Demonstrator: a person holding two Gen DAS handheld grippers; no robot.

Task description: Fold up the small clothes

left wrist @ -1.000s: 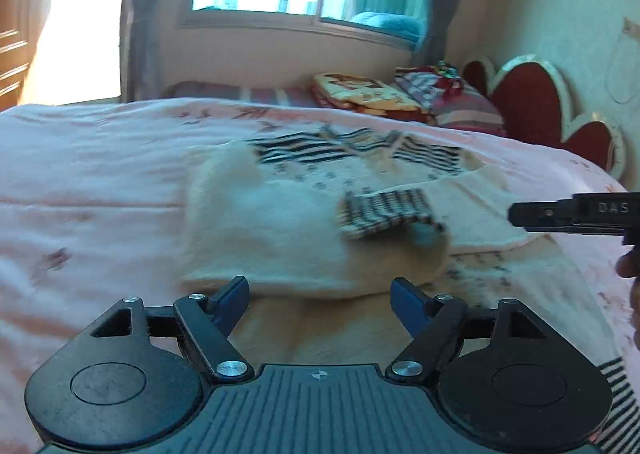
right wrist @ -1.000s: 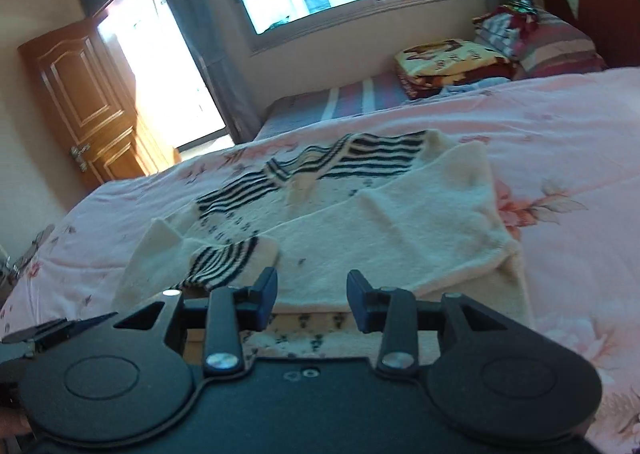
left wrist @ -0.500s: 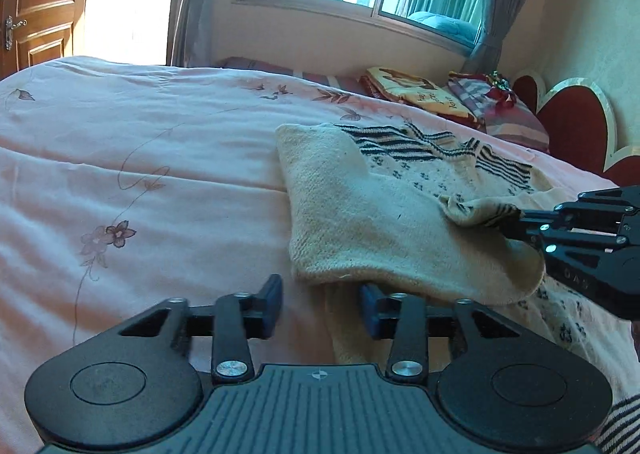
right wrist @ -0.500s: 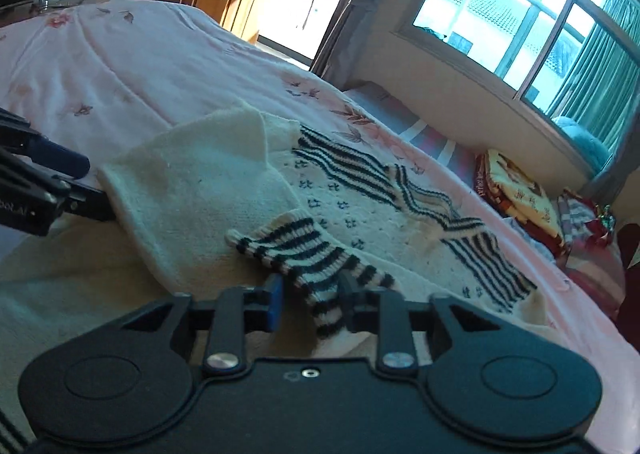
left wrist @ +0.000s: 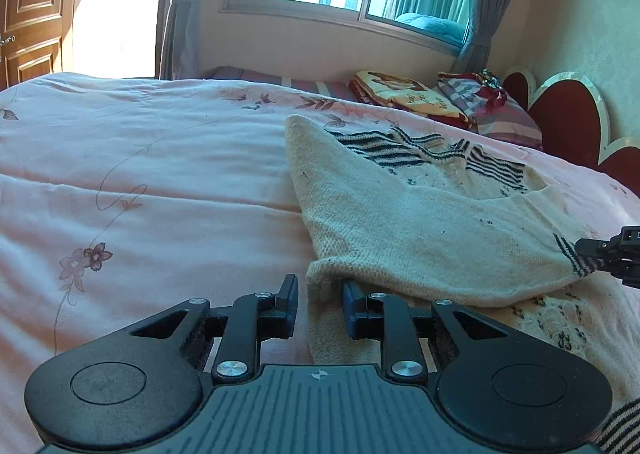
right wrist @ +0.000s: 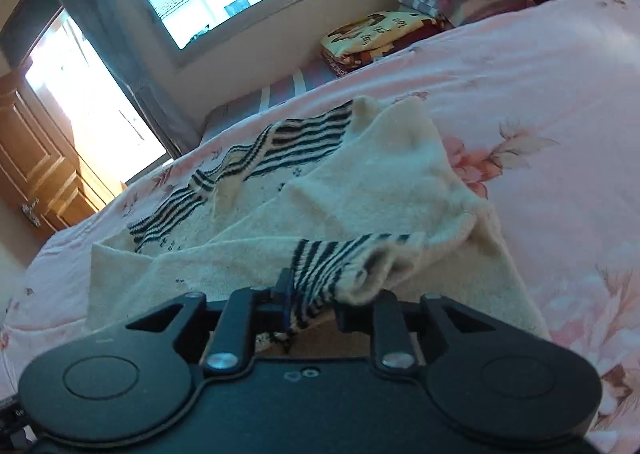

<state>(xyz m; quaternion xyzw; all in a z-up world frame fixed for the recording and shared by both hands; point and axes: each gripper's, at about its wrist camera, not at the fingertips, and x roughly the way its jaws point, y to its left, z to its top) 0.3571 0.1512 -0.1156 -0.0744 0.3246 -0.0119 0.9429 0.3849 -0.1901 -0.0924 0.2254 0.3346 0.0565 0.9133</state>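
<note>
Moved: striped cuff (right wrist: 344, 266) has been carried rightward across the cream sweater (left wrist: 420, 221)
Right gripper (right wrist: 312, 306): nearly closed, pinching the cuff
Left gripper (left wrist: 320, 294): partly open around the sweater's folded near corner
Sweater: on the pink bedspread (left wrist: 140, 173), toward its right side

I see a wide bed (left wrist: 168, 173) covered by a pale pink quilted bedspread (right wrist: 552, 101) printed with flowers. A cream knitted sweater with dark striped collar and cuffs (left wrist: 408, 213) lies spread on its middle. At the far edge, beneath the window, sit a folded yellow blanket (left wrist: 404, 91) and a plaid bundle (left wrist: 480, 101).
</note>
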